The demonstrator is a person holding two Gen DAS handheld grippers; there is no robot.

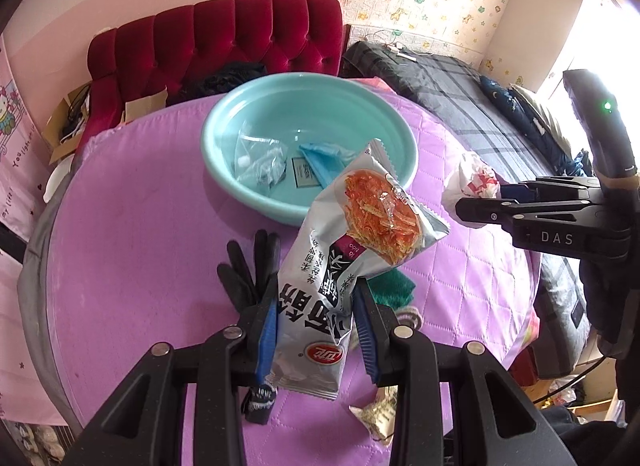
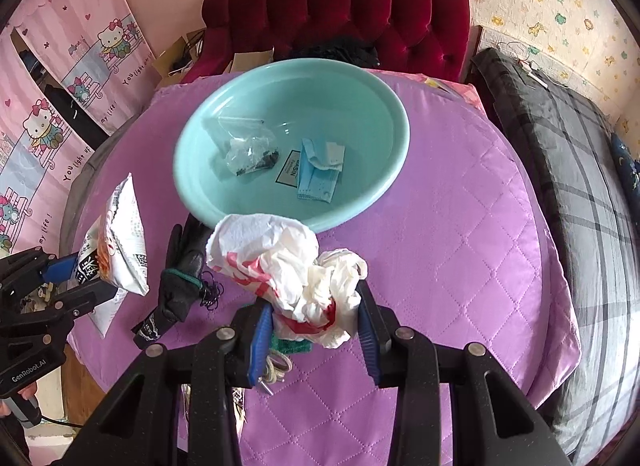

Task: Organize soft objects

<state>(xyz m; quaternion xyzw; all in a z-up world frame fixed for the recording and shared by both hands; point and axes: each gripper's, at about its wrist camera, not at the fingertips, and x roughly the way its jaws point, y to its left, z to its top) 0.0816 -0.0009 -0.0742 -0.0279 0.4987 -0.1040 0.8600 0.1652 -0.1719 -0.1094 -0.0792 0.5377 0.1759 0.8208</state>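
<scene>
My left gripper (image 1: 316, 330) is shut on a silver snack packet (image 1: 352, 242) with an orange food picture, held up above the purple quilted table; the same packet (image 2: 120, 242) shows at the left of the right wrist view. My right gripper (image 2: 314, 326) is shut on a crumpled white and red plastic bag (image 2: 288, 266), also lifted; the bag (image 1: 476, 181) appears at the right in the left wrist view. Beyond both stands a teal basin (image 2: 384, 113) holding a blue face mask (image 2: 316, 177) and a clear plastic bag (image 2: 250, 155).
A black glove (image 2: 184, 266) lies on the purple table cover (image 2: 460, 246) near the basin's front rim, with a green cloth (image 1: 394, 288) and a small wrapper (image 1: 378, 418) close by. A red tufted sofa (image 2: 340, 9) stands behind the table; a plaid-covered bed (image 2: 580, 169) runs along the right.
</scene>
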